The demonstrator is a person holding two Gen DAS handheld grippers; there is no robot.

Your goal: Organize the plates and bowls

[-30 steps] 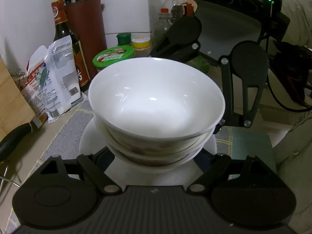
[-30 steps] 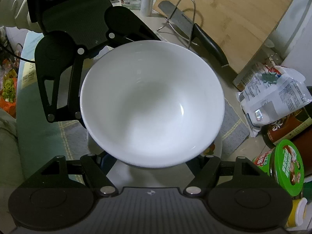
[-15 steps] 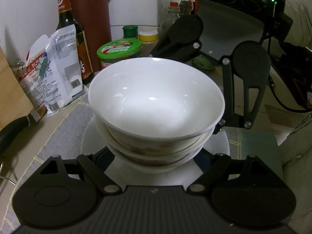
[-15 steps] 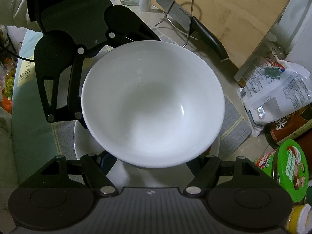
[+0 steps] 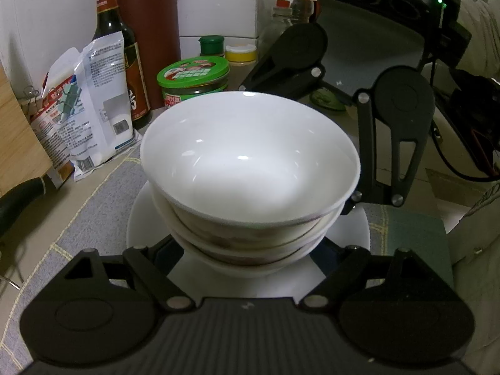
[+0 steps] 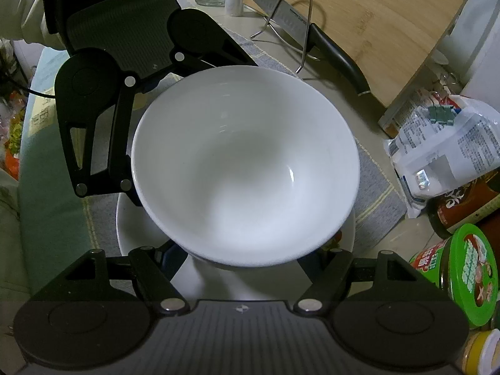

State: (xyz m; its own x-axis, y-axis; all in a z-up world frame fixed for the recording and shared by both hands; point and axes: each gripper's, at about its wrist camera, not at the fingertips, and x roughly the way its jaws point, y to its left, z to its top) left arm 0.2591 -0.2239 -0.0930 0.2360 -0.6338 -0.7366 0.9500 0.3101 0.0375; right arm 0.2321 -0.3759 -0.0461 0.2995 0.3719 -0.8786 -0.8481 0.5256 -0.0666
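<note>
A stack of bowls stands over a white plate (image 5: 143, 218) on a grey mat (image 5: 93, 206). The top bowl (image 5: 250, 162) is plain white; the lower bowls (image 5: 250, 247) carry a reddish pattern. My left gripper (image 5: 250, 259) reaches in from the near side and is shut on the stack low down, its tips hidden under the bowls. My right gripper (image 6: 247, 259) is shut on the same stack from the opposite side, under the top bowl (image 6: 243, 168), with the plate (image 6: 137, 234) below. One right finger (image 5: 365, 143) shows behind the bowls.
A brown knife block (image 5: 150, 31), a sauce bottle (image 5: 115, 47), a green-lidded jar (image 5: 193, 78) and white bags (image 5: 84, 103) crowd the back of the counter. A wooden cutting board (image 6: 375, 25) and a knife (image 6: 312, 37) on a wire rack (image 6: 300, 15) lie beyond the mat.
The bowls keep their place between both grippers while the counter items drift slightly in both views. More of the white plate shows under the stack now.
</note>
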